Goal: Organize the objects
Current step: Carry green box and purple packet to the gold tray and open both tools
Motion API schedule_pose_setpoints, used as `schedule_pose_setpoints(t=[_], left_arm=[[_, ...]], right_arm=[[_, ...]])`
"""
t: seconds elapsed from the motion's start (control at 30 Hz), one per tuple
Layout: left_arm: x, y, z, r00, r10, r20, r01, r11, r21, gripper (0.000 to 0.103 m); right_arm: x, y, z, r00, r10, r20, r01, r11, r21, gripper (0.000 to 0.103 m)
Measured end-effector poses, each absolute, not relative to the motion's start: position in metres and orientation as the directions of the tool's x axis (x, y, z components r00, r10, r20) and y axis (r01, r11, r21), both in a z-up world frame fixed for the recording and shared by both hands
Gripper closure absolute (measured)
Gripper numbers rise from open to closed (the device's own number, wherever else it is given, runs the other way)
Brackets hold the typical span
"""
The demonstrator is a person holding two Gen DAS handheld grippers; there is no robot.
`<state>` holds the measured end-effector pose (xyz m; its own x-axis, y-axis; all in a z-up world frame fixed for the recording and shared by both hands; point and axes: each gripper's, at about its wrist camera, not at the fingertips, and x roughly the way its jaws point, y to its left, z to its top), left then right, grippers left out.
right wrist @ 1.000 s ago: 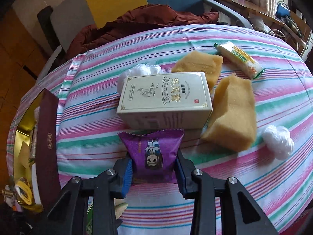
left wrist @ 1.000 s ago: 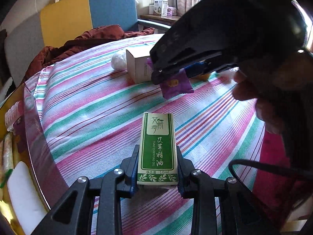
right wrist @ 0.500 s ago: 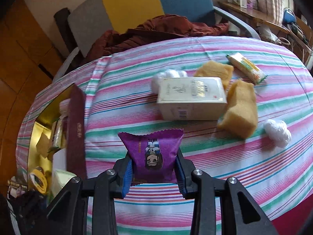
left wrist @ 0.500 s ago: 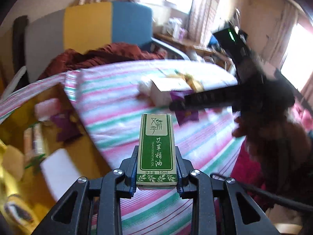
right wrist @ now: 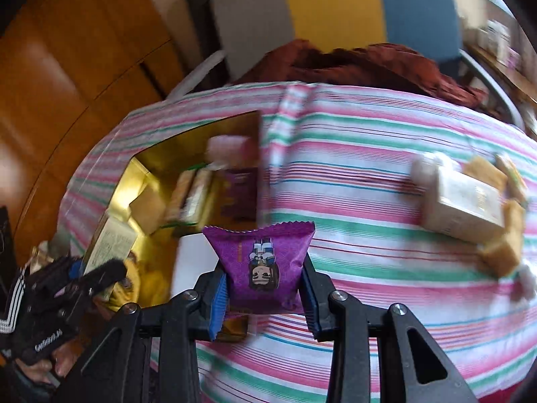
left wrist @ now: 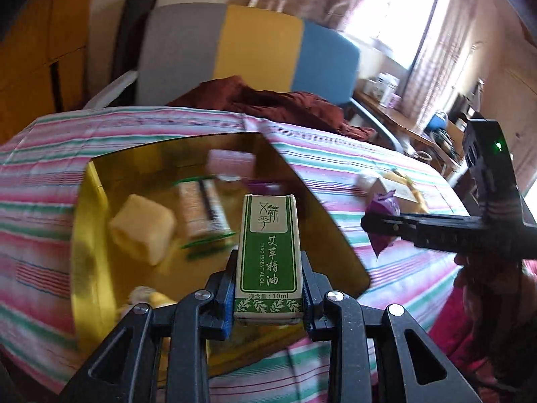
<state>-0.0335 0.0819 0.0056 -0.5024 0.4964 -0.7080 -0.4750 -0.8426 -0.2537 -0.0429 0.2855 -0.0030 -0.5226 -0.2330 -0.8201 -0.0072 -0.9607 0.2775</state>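
1. Over the gold-lined open box [left wrist: 100, 235], at the left of the striped-cloth surface [left wrist: 386, 174], the left hand-held gripper [left wrist: 268, 288] is clamped on a small green-and-white cardboard carton of essential oil [left wrist: 268, 252], held upright by its lower end.
2. Risk, as I judge it: the smooth, rigid carton is gripped low, so it could pivot or topple onto the soft yellow sponge block [left wrist: 142, 228] and the wrapped packets already inside.
3. To the right, the right hand-held gripper [right wrist: 265, 288] is closed on a crinkly purple foil snack packet [right wrist: 263, 265], just beside the box's near edge.
4. Risk: the pillowy, slippery packet may squirm loose, and the two grippers, crowding one box, could collide.
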Motion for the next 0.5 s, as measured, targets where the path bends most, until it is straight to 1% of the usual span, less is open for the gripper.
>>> schedule_pose_setpoints(t=[0.13,0.23,0.27,0.3,0.33,0.37,0.4,0.43,0.5], left_arm=[[-0.048,0.071,0.012,-0.529,0.478,-0.701,-0.452,-0.858,-0.244,0.072],[-0.068,0.067,0.022,-0.557,0.46,-0.692,-0.426,-0.873,-0.237,0.072],[-0.075,0.067,0.025,-0.568,0.45,-0.689,-0.413,-0.88,-0.234,0.072],[-0.087,0.068,0.028,-0.581,0.437,-0.687,-0.396,-0.889,-0.23,0.072],[-0.095,0.068,0.029,-0.585,0.427,-0.689,-0.385,-0.894,-0.227,0.068],[-0.104,0.068,0.03,-0.595,0.414,-0.689,-0.366,-0.903,-0.226,0.064],[-0.112,0.066,0.031,-0.606,0.405,-0.685,-0.344,-0.909,-0.234,0.053],[-0.119,0.063,0.03,-0.612,0.404,-0.68,-0.326,-0.912,-0.249,0.047],[-0.127,0.058,0.028,-0.616,0.395,-0.682,-0.301,-0.917,-0.26,0.046]], right_arm=[[-0.064,0.261,-0.006,-0.497,-0.263,-0.827,0.049,-0.96,0.276,0.066],[-0.088,0.248,-0.001,-0.502,-0.28,-0.818,0.058,-0.955,0.291,0.066],[-0.098,0.246,0.003,-0.515,-0.293,-0.805,0.048,-0.948,0.315,0.064],[-0.106,0.246,0.006,-0.526,-0.301,-0.795,0.039,-0.943,0.331,0.056],[-0.115,0.245,0.01,-0.537,-0.304,-0.787,0.028,-0.939,0.343,0.05],[-0.12,0.244,0.013,-0.546,-0.292,-0.786,0.013,-0.94,0.34,0.039],[-0.125,0.242,0.014,-0.554,-0.275,-0.786,-0.003,-0.943,0.332,0.036],[-0.127,0.242,0.015,-0.558,-0.271,-0.784,-0.011,-0.942,0.334,0.036],[-0.127,0.24,0.014,-0.555,-0.285,-0.782,-0.006,-0.938,0.346,0.036]])
